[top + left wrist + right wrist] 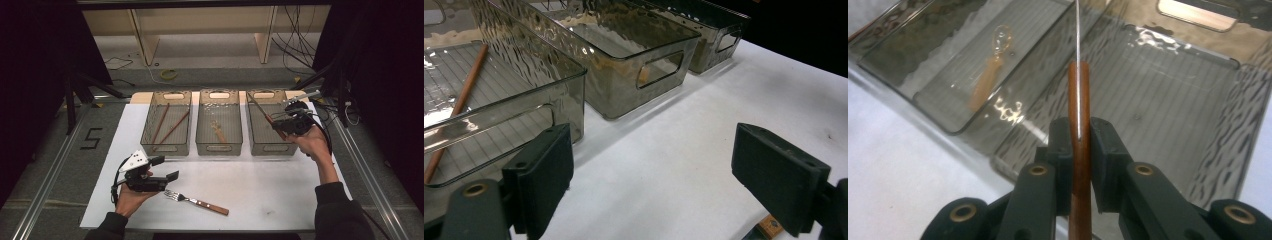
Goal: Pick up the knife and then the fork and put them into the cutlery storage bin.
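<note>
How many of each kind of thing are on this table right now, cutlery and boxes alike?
Clear bins: 3
Chopsticks, in the left bin: 2
Spoon, in the middle bin: 1
Fork, on the white tabletop: 1
Knife, clamped in the right gripper over the right bin: 1
Total: 8

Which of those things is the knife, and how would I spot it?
Find the three clear bins on the white table; go to the right bin. Above it, the right gripper clamps the knife: a brown wooden handle with a thin metal blade, the one utensil held off the table.
</note>
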`<state>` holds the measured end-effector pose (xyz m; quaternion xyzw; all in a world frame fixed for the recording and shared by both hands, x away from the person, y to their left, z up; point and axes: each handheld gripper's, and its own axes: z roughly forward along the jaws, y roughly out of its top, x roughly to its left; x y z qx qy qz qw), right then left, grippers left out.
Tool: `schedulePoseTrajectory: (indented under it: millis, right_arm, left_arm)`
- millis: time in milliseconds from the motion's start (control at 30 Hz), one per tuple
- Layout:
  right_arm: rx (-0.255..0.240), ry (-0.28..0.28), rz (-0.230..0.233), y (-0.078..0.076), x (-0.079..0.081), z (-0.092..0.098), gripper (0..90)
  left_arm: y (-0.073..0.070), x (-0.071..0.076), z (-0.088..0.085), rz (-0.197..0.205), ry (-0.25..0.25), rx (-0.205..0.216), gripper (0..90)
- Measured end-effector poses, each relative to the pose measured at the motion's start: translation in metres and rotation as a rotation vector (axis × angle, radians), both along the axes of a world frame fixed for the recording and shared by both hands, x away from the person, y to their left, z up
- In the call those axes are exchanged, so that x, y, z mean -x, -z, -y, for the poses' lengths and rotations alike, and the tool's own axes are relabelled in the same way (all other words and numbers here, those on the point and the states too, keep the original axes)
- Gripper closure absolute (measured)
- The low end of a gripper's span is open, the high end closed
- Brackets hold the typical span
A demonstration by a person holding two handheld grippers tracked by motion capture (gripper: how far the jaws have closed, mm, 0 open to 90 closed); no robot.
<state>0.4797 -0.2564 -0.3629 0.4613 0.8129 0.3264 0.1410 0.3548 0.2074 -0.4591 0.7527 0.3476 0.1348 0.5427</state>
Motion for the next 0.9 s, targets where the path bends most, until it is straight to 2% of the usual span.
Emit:
schedulePoseTrajectory:
  millis: [100,400,900]
  right_arm:
    - [0.016,0.012,-0.006,-0.001,-0.004,0.001,81.5]
    - [0.015,0.040,-0.017,0.000,-0.013,0.004,81.5]
    - [0.039,0.094,-0.044,0.002,-0.030,-0.001,81.5]
  left_arm:
    - [0.000,0.000,0.000,0.001,0.000,0.001,16.5]
    - [0.000,0.000,0.000,0.001,0.001,0.000,16.5]
    - [0.000,0.000,0.000,0.002,-0.003,0.005,16.5]
